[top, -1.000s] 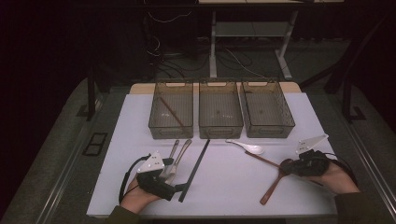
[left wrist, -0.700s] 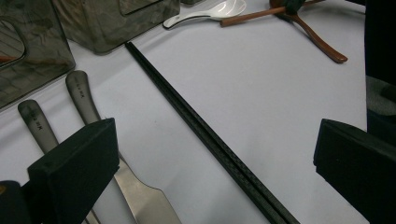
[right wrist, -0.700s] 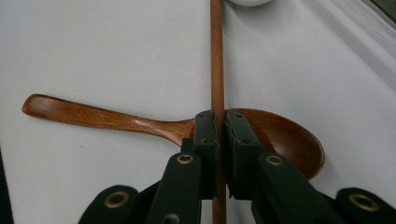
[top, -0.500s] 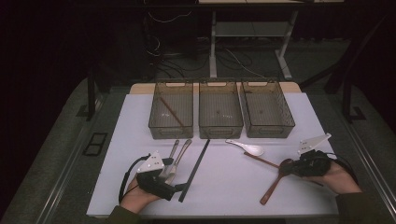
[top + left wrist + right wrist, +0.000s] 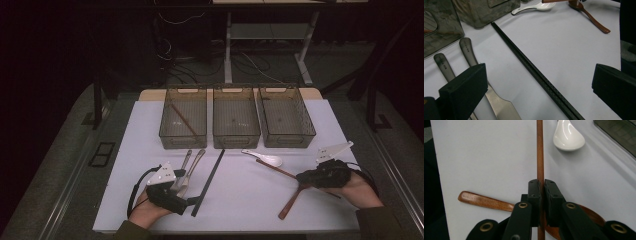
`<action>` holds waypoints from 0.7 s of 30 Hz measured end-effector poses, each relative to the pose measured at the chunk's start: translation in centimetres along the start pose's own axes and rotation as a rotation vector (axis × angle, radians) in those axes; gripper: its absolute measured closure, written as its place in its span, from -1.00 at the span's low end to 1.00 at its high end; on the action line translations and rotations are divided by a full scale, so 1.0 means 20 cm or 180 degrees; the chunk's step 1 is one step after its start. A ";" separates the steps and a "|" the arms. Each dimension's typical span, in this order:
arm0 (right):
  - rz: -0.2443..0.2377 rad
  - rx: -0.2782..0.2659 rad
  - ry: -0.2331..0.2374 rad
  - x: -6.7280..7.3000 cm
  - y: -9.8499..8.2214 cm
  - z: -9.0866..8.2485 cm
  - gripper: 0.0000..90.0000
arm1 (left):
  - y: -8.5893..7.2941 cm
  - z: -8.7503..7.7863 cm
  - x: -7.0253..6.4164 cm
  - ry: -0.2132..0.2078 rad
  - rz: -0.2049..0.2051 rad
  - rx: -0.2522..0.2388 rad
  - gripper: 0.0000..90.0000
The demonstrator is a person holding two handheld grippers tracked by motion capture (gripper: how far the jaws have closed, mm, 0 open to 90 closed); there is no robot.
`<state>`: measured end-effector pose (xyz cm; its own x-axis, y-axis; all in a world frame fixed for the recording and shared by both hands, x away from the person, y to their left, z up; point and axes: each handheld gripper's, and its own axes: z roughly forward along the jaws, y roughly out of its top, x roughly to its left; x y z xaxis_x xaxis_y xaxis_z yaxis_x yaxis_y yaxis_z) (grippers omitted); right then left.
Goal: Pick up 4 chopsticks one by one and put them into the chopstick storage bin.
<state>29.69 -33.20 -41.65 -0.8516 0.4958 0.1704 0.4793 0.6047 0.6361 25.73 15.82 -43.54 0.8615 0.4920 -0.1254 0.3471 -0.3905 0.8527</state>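
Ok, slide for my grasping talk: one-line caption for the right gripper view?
Right gripper clamps a brown wooden chopstick above a wooden spoon, white spoon beyond.

Three bins (image 5: pixel 236 117) stand behind a white spoon (image 5: pixel 265 158) and two metal handles (image 5: pixel 456 65).

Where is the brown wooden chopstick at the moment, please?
In the high view the brown wooden chopstick is at the table's right, clamped in the right gripper, crossing above the wooden spoon, its far tip beside the white spoon.
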 end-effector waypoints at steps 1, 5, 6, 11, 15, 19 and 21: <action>0.0013 -0.0014 -0.0001 0.00 0.01 0.00 0.85 | 0.00 0.00 0.00 -0.0001 0.0000 0.0001 -1.00; 0.0019 -0.0037 -0.0006 0.02 0.03 0.01 0.85 | 0.00 0.00 0.00 0.0001 -0.0009 0.0005 -1.00; 0.0029 -0.0037 -0.0001 0.02 0.04 0.01 0.85 | 0.00 0.00 0.00 0.0000 -0.0006 0.0010 -1.00; 0.0043 -0.0059 -0.0027 0.04 0.07 0.04 0.85 | 0.00 0.00 0.01 0.0002 -0.0003 0.0008 -1.00; 0.0062 -0.0117 -0.0010 0.06 0.11 0.05 0.85 | -0.01 0.01 0.01 -0.0005 0.0013 0.0004 -1.00; 0.0083 -0.0120 -0.0017 0.07 0.14 0.08 0.85 | -0.01 0.01 0.01 0.0010 0.0035 0.0027 -1.00; 0.0094 -0.0118 -0.0016 0.08 0.16 0.09 0.85 | -0.01 0.01 0.01 0.0014 0.0025 0.0027 -1.00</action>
<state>30.31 -29.42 -40.77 -0.8361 0.5162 0.1856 0.4958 0.5664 0.6583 25.97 15.89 -43.88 0.8625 0.4924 -0.1165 0.3435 -0.4008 0.8493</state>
